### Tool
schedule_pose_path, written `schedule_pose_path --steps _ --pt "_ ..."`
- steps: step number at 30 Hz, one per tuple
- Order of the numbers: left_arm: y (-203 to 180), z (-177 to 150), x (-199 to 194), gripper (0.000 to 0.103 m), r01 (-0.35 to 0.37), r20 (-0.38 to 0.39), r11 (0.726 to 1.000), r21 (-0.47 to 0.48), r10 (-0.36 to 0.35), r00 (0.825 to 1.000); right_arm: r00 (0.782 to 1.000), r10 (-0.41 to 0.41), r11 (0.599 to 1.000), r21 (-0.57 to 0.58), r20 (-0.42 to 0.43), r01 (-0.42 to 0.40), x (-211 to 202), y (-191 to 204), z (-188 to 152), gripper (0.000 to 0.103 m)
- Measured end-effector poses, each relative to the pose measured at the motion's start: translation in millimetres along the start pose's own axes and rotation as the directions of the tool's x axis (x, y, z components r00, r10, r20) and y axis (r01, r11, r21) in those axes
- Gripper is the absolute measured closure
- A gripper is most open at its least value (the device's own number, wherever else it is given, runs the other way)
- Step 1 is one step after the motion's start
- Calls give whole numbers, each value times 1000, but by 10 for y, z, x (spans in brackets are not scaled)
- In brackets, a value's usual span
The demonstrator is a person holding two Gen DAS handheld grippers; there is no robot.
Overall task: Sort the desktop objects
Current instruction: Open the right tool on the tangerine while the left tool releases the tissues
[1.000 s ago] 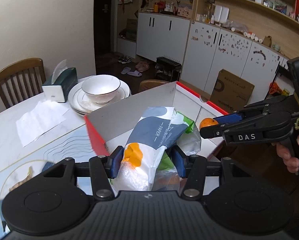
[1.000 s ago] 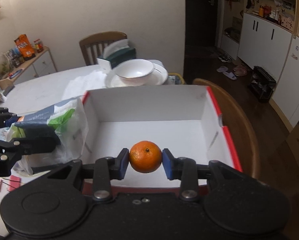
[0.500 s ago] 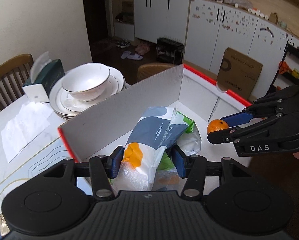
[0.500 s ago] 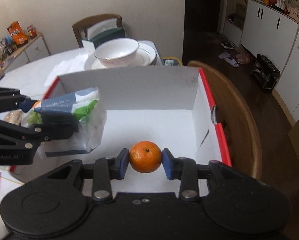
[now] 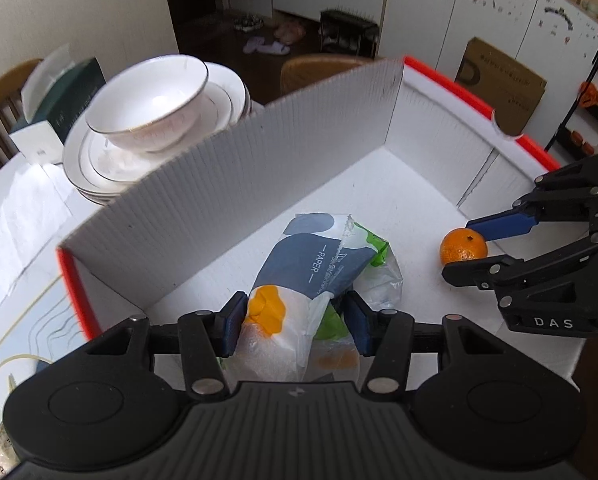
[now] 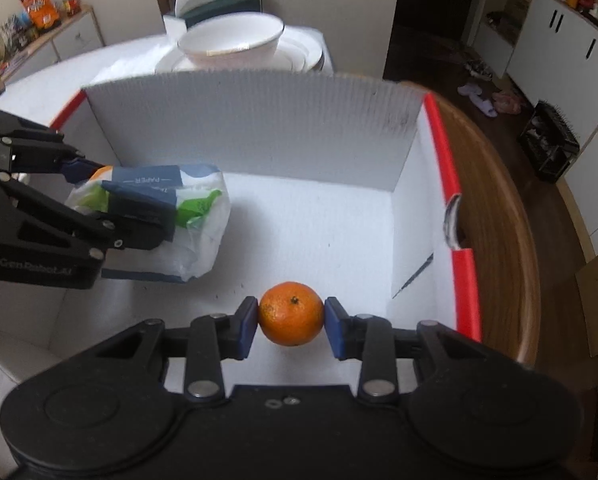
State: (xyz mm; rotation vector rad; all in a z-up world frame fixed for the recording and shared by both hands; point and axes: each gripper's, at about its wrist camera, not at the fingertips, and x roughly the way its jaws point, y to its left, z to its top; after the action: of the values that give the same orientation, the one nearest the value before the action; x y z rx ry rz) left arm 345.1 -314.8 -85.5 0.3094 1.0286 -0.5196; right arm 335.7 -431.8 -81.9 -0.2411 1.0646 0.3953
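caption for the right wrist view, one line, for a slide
Right gripper holds a round orange tangerine inside the white corrugated box while the left gripper lowers a printed plastic tissue pack beside it.

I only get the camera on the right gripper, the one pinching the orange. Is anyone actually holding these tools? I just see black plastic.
Observer: Neither view shows a hand now. The left view does show the right gripper from the side, its blue pads clamped on the orange inside the white box.
Operator: What's that packet over on my left?
Observer: A tissue pack printed "PAPER", with an orange blob on its wrapper, squeezed by the left gripper.
Operator: Anything behind the box?
Observer: Beside the bowl and plates, a loose white sheet of paper lies flat on the table, outside your view.
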Motion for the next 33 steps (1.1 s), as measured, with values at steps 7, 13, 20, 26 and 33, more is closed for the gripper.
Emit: schedule_pose_path --steps 7,13,20,26,33 --pt "-55 62 160 51 14 -79 1000 19 -13 997 998 -6 999 -45 -70 3 104 28 43 68" --pt "-60 82 235 50 22 -143 1000 18 -19 989 991 -23 998 -59 -132 16 200 55 111 68" --pt "-74 98 247 43 29 -160 999 32 -24 987 987 -7 998 -70 -161 -4 253 65 122 64" --pt "-52 63 143 31 43 -129 999 31 -39 991 988 -2 997 -72 -157 -10 243 66 106 59" --pt "31 -20 -111 31 97 -51 995 5 -97 994 995 35 995 -85 -98 -44 62 78 92 47"
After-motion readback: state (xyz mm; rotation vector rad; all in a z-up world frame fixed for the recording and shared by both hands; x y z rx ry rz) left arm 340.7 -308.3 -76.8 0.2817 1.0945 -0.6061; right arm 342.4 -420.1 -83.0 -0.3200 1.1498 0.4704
